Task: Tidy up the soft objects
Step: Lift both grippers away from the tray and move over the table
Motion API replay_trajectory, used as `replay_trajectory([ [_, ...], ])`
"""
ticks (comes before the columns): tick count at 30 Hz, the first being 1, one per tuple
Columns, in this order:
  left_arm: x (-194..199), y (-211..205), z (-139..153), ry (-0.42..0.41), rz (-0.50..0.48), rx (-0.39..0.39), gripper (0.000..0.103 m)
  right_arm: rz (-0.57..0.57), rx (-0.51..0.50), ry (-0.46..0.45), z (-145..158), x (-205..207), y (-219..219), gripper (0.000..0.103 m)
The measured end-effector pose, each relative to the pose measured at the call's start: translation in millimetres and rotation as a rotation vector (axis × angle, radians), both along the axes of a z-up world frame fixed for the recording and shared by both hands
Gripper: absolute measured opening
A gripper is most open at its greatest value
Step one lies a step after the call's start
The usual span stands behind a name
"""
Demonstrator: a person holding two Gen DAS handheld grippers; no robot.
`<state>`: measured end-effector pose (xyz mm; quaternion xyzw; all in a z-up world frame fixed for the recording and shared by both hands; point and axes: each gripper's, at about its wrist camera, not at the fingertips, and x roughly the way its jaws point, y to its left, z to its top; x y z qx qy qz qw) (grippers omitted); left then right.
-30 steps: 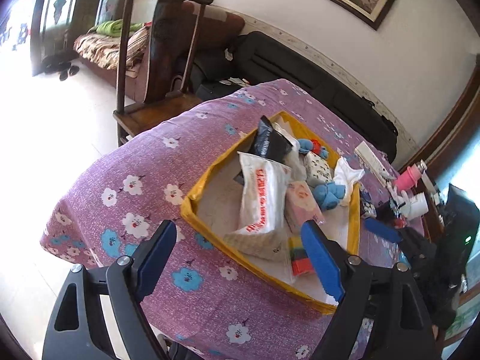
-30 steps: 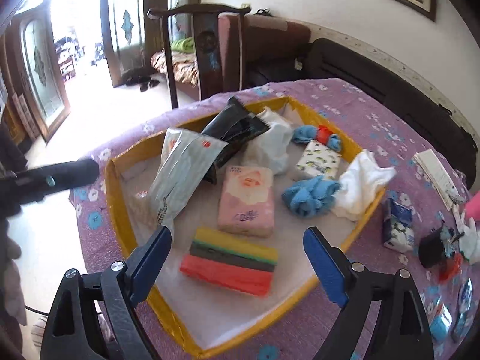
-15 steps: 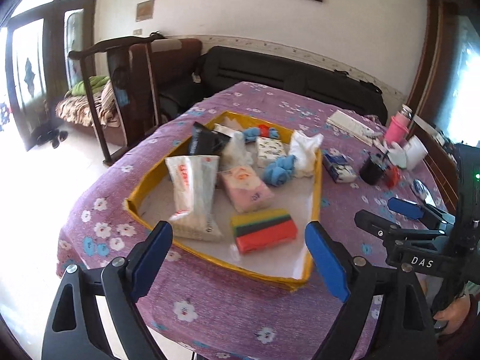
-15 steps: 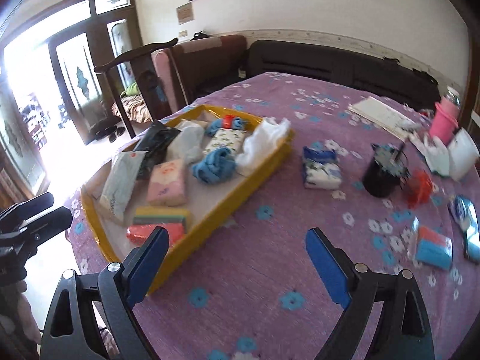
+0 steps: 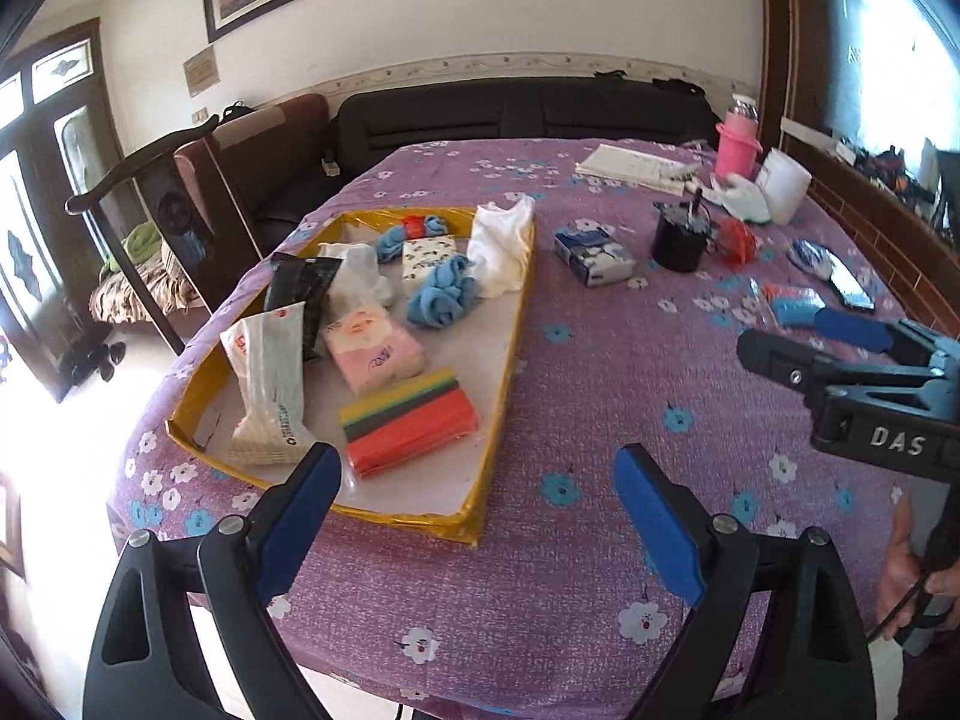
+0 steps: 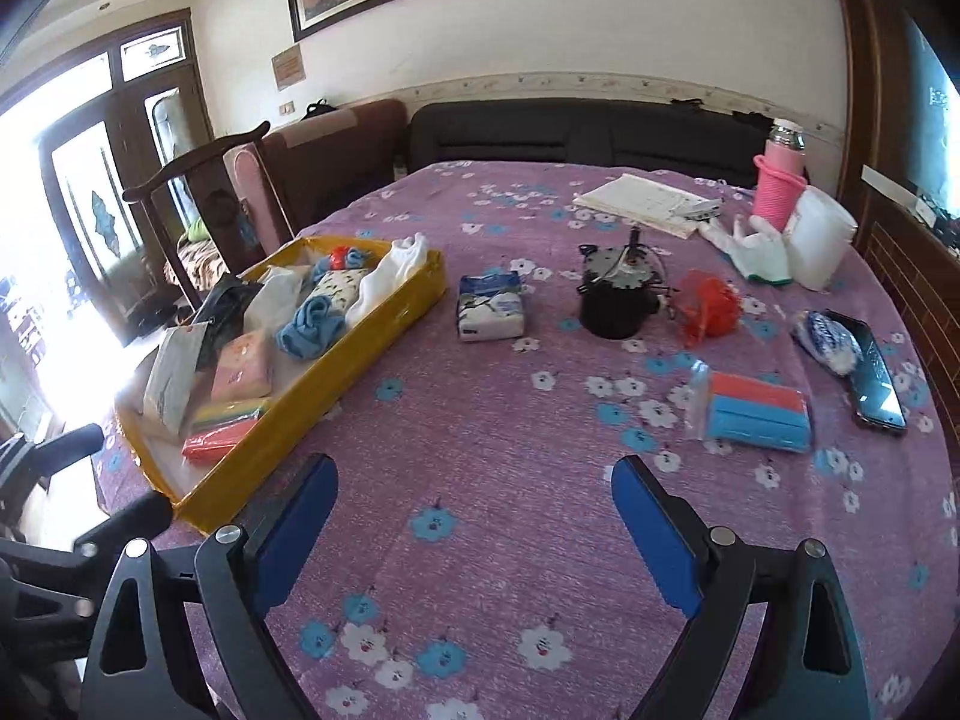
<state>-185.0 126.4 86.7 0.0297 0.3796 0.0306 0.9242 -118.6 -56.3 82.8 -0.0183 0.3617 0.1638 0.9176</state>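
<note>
Both wrist views have swung to the right since a second ago, so the yellow tray (image 5: 505, 384) that filled them then now sits to the left, and more of the purple flowered tablecloth (image 6: 480, 420) shows. Left gripper (image 5: 477, 516) hangs above the near edge of the table beside the tray's near right corner; its blue fingers (image 5: 300, 516) are spreading apart, with nothing between them. Right gripper (image 6: 474, 516) hovers over bare cloth, its blue pads (image 6: 657, 540) wide apart and empty. Inside the tray lie a striped sponge pack (image 5: 408, 427) nearest the camera, a pink tissue pack (image 5: 375, 348), a white plastic pack (image 5: 267, 378), a black pouch (image 5: 300, 288), a blue cloth (image 5: 443, 291) and a white cloth (image 5: 501, 243). Outside the tray, on the cloth, a blue and white tissue pack (image 6: 489, 306) lies just beside the tray's far end. A bagged pack of red and blue sponges (image 6: 753, 411) lies further right, next to a dark phone (image 6: 876, 369). A black cup (image 6: 615, 300), a crumpled red bag (image 6: 705, 309), a pink bottle (image 6: 777, 177) and a white glove (image 6: 753, 246) stand toward the far side of the table.
</note>
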Motion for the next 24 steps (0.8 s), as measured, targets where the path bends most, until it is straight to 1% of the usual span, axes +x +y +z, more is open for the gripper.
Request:
replay_trajectory([
  [4, 1.8, -9.7, -7.9, 0.021, -0.019, 0.013, 0.092, -0.004, -0.02, -0.018, -2.9, -8.8, -3.5, 0.097],
  [8, 0.6, -14.1, -11.4, 0.024, -0.015, 0.04, 0.092, -0.008, -0.013, 0.005, -9.5, -6.6, -2.3, 0.097],
  [13, 0.2, -12.1, -13.6, 0.029, -0.014, 0.036, 0.092, -0.023, 0.015, 0.033, -14.0, -3.4, -3.2, 0.097],
  [19, 4.0, -9.8, -18.4, 0.046, -0.016, 0.024, 0.092, -0.031, -0.008, 0.029, -15.1, -3.9, -4.2, 0.097],
  [24, 7.6, -10.1, -23.7, 0.063, -0.019, 0.017, 0.092, -0.05, -0.006, 0.035, -15.7, 1.4, -10.3, 0.097],
])
